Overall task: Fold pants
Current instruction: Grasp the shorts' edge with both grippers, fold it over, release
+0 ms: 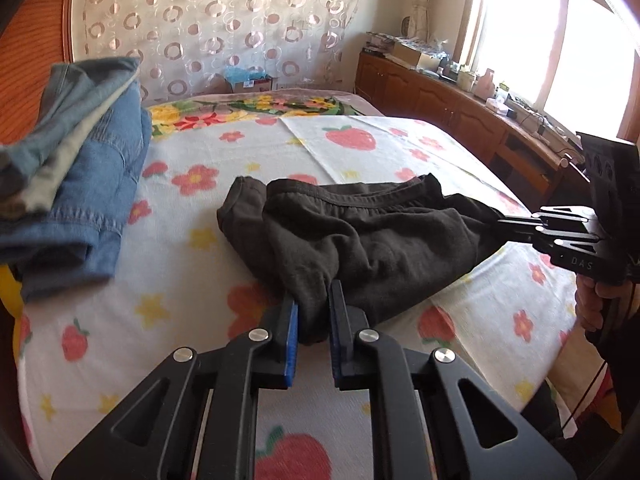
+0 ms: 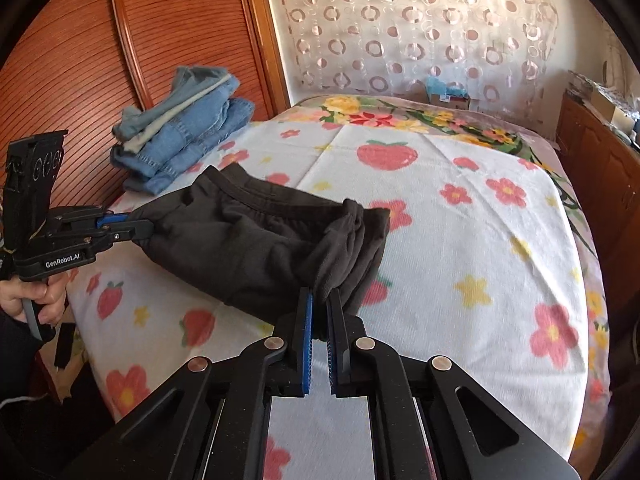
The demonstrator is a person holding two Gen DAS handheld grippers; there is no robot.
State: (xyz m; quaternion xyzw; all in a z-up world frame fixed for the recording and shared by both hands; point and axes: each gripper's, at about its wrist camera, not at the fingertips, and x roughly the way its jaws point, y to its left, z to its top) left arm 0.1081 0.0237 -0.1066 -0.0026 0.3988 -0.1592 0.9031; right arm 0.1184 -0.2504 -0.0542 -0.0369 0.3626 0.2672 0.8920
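Dark pants (image 1: 360,236) lie bunched across the near part of a bed covered with a white strawberry-and-flower blanket (image 1: 192,240), and every place below is given from them. Clamped on their near edge at one end is the left gripper (image 1: 314,304), its blue-lined jaws pinching a fold of the dark cloth, with fabric filling the gap. At the other end the right gripper (image 2: 322,300) is closed tight on another gathered fold, which fans out in pleats just beyond the jaws. Between the two grips the cloth sags onto the blanket, its waistband (image 2: 280,200) along the far side. Beyond the pants, towards the wooden headboard (image 2: 72,60), sits a stack of folded jeans (image 2: 184,132), well apart from them. Further back hangs a curtain with ring patterns (image 2: 400,28), and a wooden cabinet (image 1: 452,108) runs along the window side.
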